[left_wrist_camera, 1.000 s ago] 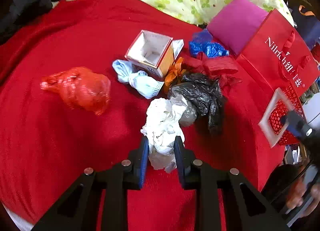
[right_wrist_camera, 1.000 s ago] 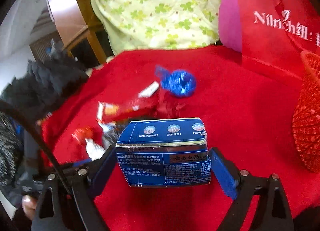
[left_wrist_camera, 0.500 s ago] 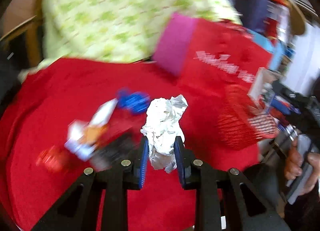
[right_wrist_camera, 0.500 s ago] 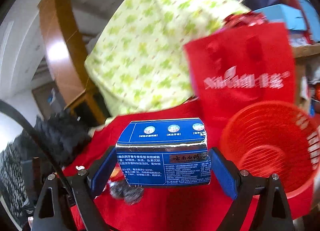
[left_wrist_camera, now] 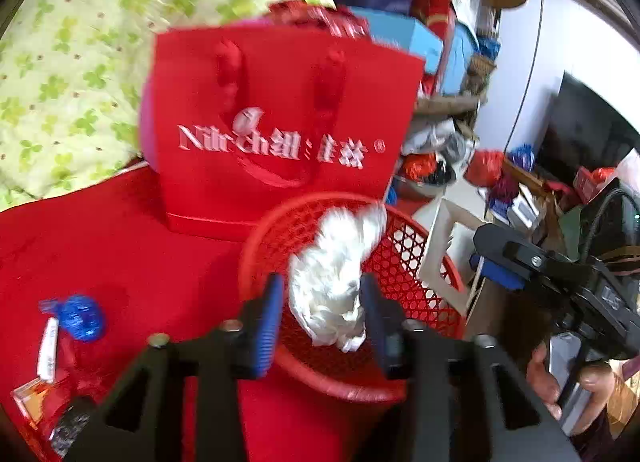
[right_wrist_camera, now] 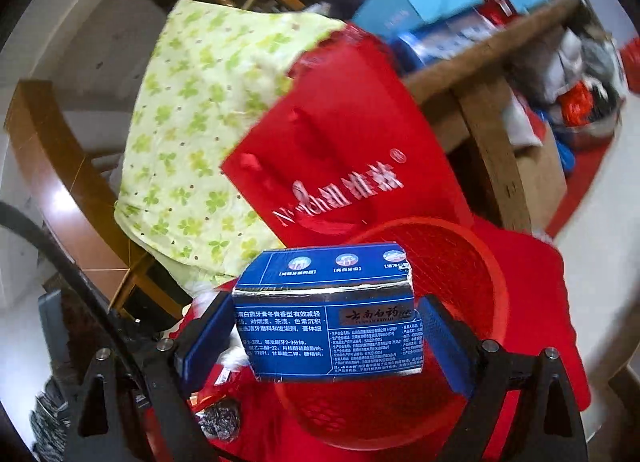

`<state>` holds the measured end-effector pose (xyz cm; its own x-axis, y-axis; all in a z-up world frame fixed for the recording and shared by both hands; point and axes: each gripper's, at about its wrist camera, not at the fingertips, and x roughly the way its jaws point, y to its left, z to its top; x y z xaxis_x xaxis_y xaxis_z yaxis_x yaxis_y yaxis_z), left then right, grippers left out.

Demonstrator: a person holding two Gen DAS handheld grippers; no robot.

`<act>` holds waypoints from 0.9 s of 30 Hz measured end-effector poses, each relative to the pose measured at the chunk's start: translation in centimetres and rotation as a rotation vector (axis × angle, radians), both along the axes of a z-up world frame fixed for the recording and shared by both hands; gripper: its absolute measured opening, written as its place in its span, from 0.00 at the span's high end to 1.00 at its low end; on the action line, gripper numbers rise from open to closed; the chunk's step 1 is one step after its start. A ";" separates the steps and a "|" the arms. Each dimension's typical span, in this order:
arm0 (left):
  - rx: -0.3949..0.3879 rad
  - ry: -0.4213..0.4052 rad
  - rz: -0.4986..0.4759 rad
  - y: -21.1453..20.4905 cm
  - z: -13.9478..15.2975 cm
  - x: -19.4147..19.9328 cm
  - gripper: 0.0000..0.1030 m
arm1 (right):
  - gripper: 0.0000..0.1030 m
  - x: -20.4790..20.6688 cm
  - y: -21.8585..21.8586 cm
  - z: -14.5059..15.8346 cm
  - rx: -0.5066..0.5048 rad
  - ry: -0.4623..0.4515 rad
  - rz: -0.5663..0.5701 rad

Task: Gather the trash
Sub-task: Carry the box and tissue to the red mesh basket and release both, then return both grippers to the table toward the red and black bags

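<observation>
The left gripper (left_wrist_camera: 320, 302) was positioned over the red basket (left_wrist_camera: 404, 246). Its jaws were parted wider than the paper wad (left_wrist_camera: 336, 282) between them; a gap was visible on each side, so the wad appeared released or barely touched. Whether any contact remained could not be told through the blur. The wad was seen directly ahead of the jaws, over the basket mouth, with its long axis running forward along the fingers. It was judged that the wad would fall inside the rim.

The right gripper (right_wrist_camera: 324, 326) was closed on the blue box (right_wrist_camera: 328, 314). The box was held crosswise, its long axis spanning from one jaw to the other, with its printed face toward the camera. The basket (right_wrist_camera: 484, 274) lay just ahead of and below the box; from this view, the box overlapped the basket's near edge rather than its centre. A short forward move was judged necessary before release, so that the box would clear the rim.

The left gripper was judged the nearer to completing a drop. A red bag (left_wrist_camera: 280, 130) stood just behind the basket on the red cloth (left_wrist_camera: 112, 246). More trash, including a blue wrapper (left_wrist_camera: 82, 318), remained on the cloth to the left, well apart from the basket
</observation>
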<state>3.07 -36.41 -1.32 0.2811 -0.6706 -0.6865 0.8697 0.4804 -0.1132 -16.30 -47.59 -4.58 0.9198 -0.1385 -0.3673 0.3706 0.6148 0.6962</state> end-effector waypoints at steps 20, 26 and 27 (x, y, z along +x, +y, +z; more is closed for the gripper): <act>0.007 -0.008 0.361 23.8 -3.9 1.4 0.28 | 0.05 2.4 5.4 2.9 -0.116 -0.071 0.058; 0.062 -0.003 0.669 38.1 -6.8 2.6 0.28 | 0.05 7.3 12.5 4.0 -0.206 -0.064 0.275; 0.066 -0.004 0.701 39.3 -7.1 2.6 0.28 | 0.05 8.7 14.2 3.8 -0.208 -0.053 0.327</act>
<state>5.66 2.91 -8.46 0.6339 -0.2873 -0.7180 0.3529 0.9336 -0.0620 -7.57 -33.38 -0.83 0.9445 0.0992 -0.3130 0.0982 0.8244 0.5574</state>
